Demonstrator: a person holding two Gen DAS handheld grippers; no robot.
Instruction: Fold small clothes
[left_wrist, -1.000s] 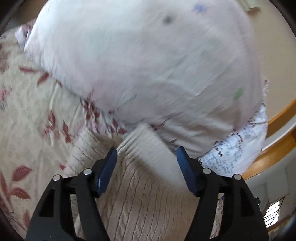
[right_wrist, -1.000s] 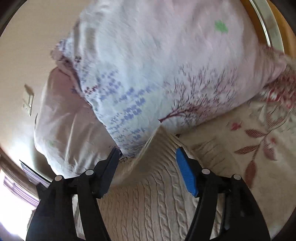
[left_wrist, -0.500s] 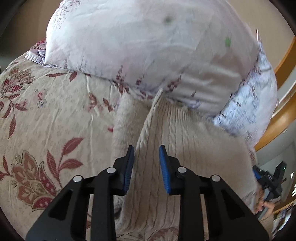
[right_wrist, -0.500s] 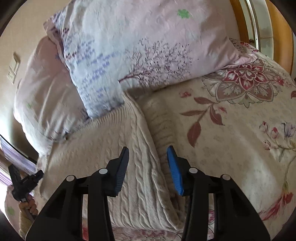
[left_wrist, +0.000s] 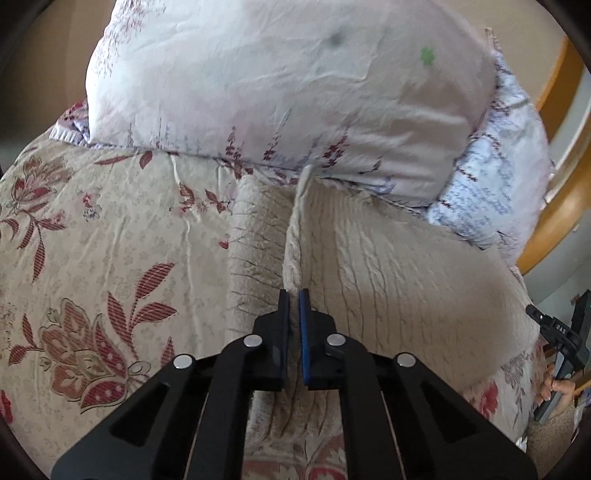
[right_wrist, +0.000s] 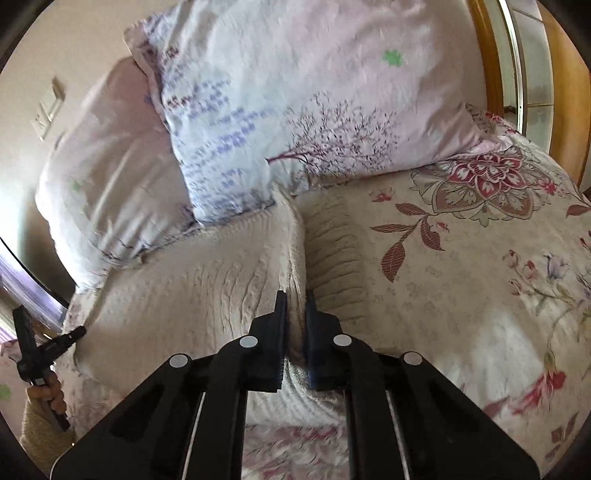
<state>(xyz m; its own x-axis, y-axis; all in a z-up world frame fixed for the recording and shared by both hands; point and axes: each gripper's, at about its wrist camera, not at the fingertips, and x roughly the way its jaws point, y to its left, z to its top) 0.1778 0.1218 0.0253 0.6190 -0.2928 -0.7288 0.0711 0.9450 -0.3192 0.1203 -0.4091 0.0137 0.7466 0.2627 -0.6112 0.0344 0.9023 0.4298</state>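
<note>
From the left wrist, the left gripper has its jaws drawn together, pinching the raised side edge of the cream cable-knit sweater, a ridge of knit running up from the fingertips toward the pillows. The sweater lies flat on the floral bedspread, its top edge touching the white pillow. A sleeve lies folded alongside, just left of the pinched ridge. To the left, the bedspread is open and bare of clothing. To the right, the sweater reaches the bed's side, where a wooden frame curves past and a second patterned pillow overlaps the knit. The other hand shows at the far right edge.

From the right wrist, the right gripper is likewise closed on a fold of the sweater, knit bunched between the pads. A ribbed sleeve lies just right of the fold. The printed pillow touches the sweater's top edge; beyond, the bedspread stretches clear to the right. The left hand sits at the lower left edge
</note>
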